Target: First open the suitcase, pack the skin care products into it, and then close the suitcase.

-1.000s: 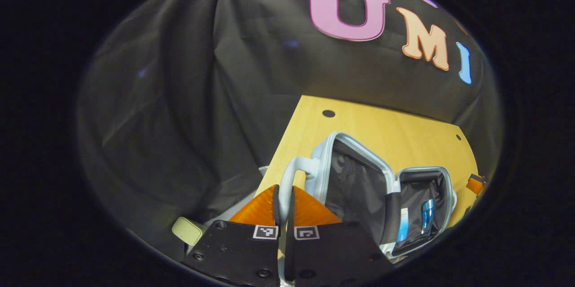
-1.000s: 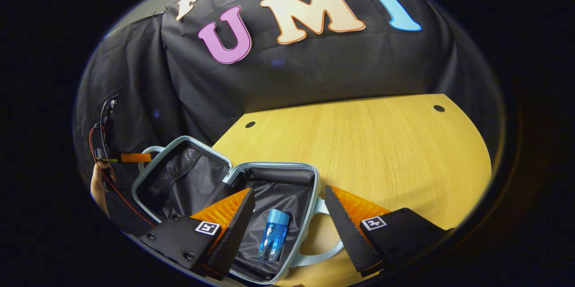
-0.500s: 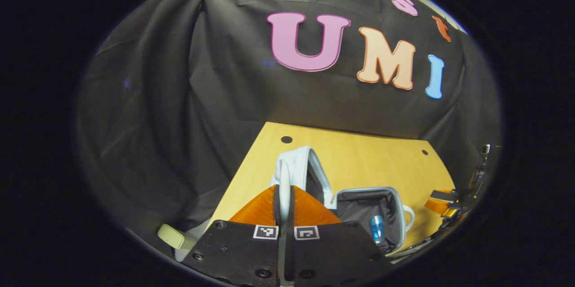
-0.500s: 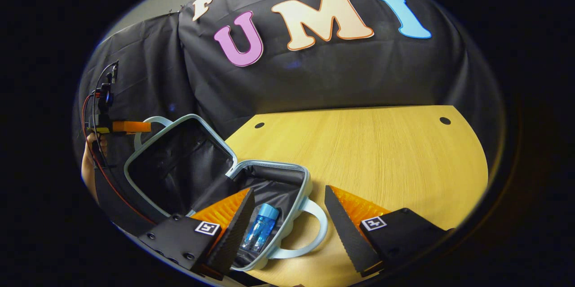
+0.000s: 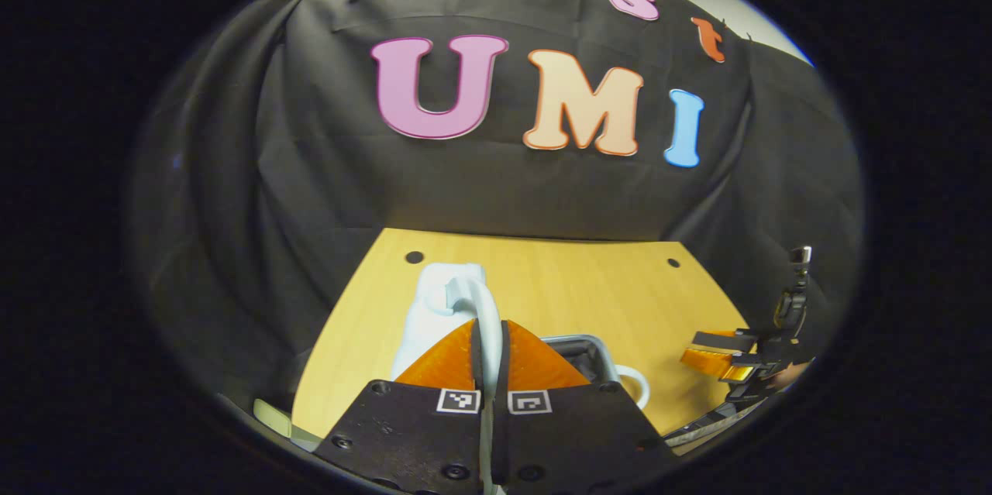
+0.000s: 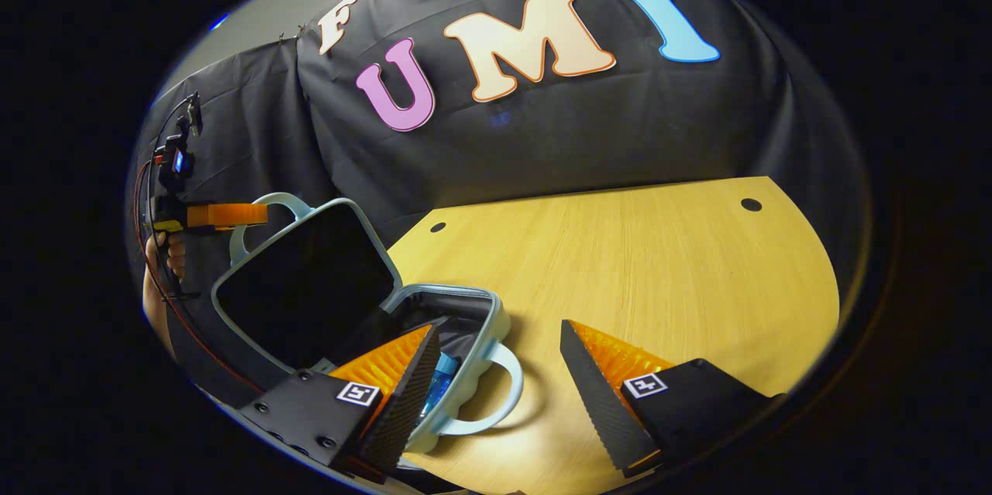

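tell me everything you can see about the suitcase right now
The suitcase is a small pale blue hard-shell case with black fabric lining, lying on the wooden table. Its lid is raised, half shut, lifted by the left claw clamped on the lid's looped handle. The lower half has its own handle and holds a blue bottle.

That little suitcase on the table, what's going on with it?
A person holds a pair of tongs in each hand. The left tongs are clamped on the handle of the lid of the pale blue suitcase, with the lid raised and tilted over the base. A blue skin care bottle lies inside. The right tongs hang open just above the table, beside the suitcase's front handle.
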`<state>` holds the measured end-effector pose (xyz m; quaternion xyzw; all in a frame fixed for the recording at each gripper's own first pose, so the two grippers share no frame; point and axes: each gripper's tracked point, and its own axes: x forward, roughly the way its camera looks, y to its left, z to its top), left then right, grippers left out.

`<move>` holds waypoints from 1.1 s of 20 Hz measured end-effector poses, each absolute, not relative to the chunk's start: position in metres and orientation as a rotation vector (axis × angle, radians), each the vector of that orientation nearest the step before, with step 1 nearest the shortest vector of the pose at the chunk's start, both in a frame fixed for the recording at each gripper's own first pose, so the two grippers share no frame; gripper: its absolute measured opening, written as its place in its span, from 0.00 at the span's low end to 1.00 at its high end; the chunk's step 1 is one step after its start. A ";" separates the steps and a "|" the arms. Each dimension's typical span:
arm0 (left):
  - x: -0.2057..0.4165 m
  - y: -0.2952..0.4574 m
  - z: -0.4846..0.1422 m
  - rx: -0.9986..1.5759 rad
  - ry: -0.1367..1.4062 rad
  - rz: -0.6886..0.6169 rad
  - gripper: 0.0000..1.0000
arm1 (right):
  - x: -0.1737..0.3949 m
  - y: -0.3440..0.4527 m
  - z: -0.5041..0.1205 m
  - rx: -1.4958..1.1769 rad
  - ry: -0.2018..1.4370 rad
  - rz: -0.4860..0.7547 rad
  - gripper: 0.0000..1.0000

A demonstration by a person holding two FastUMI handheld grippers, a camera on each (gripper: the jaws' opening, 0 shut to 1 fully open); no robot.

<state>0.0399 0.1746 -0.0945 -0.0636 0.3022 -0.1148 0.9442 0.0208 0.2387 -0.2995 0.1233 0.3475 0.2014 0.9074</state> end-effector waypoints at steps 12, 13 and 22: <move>0.013 0.010 -0.136 -0.224 0.739 -0.493 0.00 | 0.002 0.150 -0.288 0.230 0.695 0.301 0.98; 0.009 0.002 -0.142 -0.223 0.755 -0.504 0.00 | -0.002 0.142 -0.287 0.224 0.695 0.292 0.98; -0.020 -0.056 -0.209 -0.139 0.874 -0.495 0.00 | -0.033 0.075 -0.274 0.195 0.694 0.273 0.98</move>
